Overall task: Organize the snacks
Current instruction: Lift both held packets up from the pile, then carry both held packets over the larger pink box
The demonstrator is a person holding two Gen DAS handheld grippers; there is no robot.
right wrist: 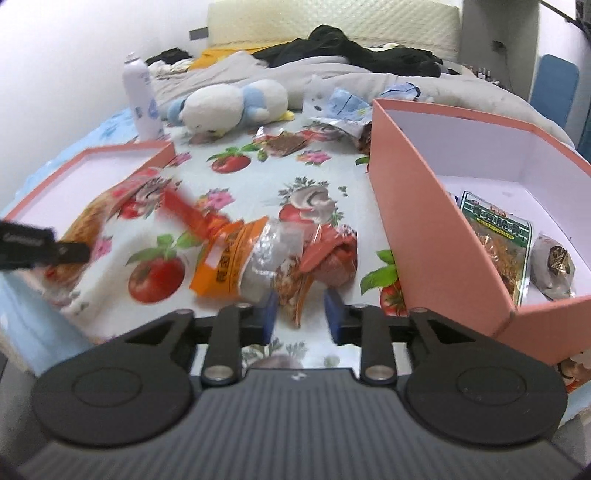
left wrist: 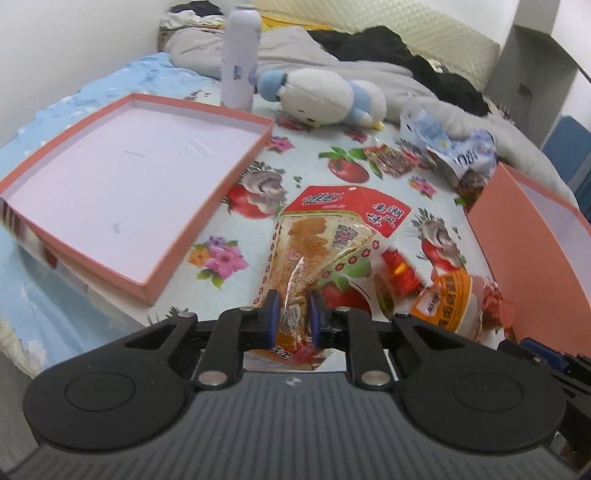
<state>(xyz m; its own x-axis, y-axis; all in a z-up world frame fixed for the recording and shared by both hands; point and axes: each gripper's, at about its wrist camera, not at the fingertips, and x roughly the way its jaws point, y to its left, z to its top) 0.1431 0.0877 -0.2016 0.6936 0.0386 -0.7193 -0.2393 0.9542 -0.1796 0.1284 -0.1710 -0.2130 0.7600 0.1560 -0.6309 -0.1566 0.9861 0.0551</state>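
Blue pads of the left gripper (left wrist: pixel 293 317) pinch the bottom edge of a red-topped snack packet (left wrist: pixel 325 236), which stretches away from the fingers over the flowered cloth (left wrist: pixel 317 166), just right of the shallow pink lid (left wrist: pixel 110 177). The right gripper (right wrist: pixel 300 314) stands parted, its pads not pressing the corner of the orange-banded snack bag (right wrist: pixel 266 258) that lies between them. Right of that bag stands the deep pink box (right wrist: pixel 424 206) holding a green packet (right wrist: pixel 495 240).

White walls (left wrist: pixel 74 33) surround a bed with a cream quilted headboard (left wrist: pixel 369 18).
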